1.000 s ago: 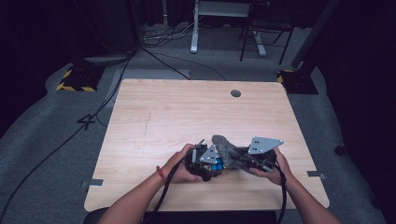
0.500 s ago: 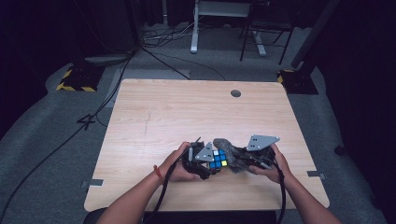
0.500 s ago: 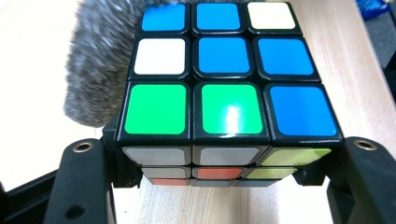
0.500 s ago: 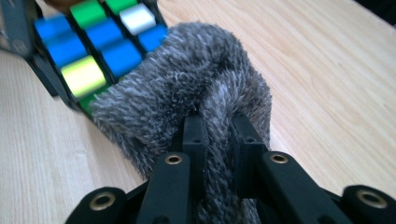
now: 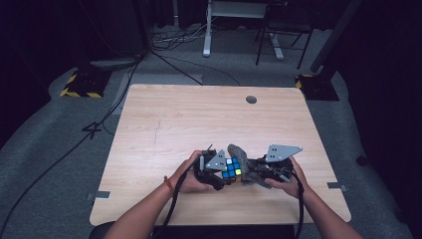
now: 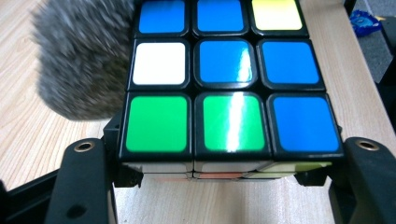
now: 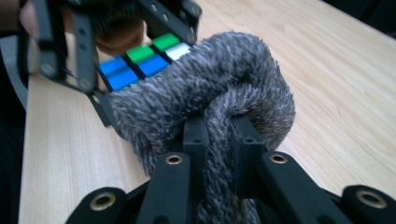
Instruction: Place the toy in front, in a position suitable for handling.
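On the wooden table [image 5: 199, 119], near your edge, your right gripper [image 7: 218, 135] is clenched on the grey fuzzy cloth [image 7: 205, 93]. Your left gripper [image 6: 224, 163] grips the puzzle cube [image 6: 229, 79] by its sides, the cube touching that cloth.

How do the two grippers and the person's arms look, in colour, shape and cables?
Both the left gripper and the right gripper are black, each topped by a grey three-cornered plate and trailing a black cable. Brass-coloured rivets mark the jaw links. The forearms are bare; a red band circles the left wrist.
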A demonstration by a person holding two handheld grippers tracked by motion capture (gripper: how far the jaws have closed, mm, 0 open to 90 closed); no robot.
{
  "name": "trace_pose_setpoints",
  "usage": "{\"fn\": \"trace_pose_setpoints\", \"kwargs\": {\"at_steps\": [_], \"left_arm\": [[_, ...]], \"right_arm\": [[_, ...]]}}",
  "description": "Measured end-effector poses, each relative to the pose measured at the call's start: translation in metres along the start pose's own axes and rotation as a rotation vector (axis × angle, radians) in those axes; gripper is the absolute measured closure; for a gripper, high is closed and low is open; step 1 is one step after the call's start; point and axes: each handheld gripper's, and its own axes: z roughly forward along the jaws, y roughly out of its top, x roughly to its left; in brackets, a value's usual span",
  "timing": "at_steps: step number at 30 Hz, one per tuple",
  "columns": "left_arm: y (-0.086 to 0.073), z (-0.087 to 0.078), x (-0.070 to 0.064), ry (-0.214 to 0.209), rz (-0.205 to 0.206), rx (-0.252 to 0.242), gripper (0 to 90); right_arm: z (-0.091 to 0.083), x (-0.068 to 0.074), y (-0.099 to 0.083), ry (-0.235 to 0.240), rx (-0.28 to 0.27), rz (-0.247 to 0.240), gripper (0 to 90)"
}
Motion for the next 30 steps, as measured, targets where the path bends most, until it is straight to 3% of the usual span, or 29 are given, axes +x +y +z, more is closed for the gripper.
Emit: {"fn": "trace_pose_setpoints", "kwargs": {"at_steps": [6,11,17,22,25,30], "left_arm": [[-0.001,0.010,-0.003,0.003,0.021,0.044,33.5],[0.001,0.003,-0.002,0.022,0.024,0.006,33.8],[0.003,-0.006,-0.004,0.032,0.037,-0.022,33.8],[0.004,-0.015,0.000,0.034,0.015,-0.052,33.8],[0.004,-0.015,0.000,0.044,0.019,-0.043,33.8],[0.004,-0.009,0.001,0.045,0.017,0.011,33.8]], "right_arm": [[0.001,0.007,0.006,0.032,-0.024,-0.017,79.5],[0.000,0.003,0.008,0.015,-0.038,0.000,79.6],[0.004,-0.001,-0.001,0.001,0.032,0.011,79.6],[0.007,-0.003,-0.004,-0.012,0.068,0.010,79.6],[0.007,-0.002,-0.005,-0.010,0.063,0.008,79.6],[0.000,0.005,0.006,0.002,-0.013,-0.019,79.6]]}}
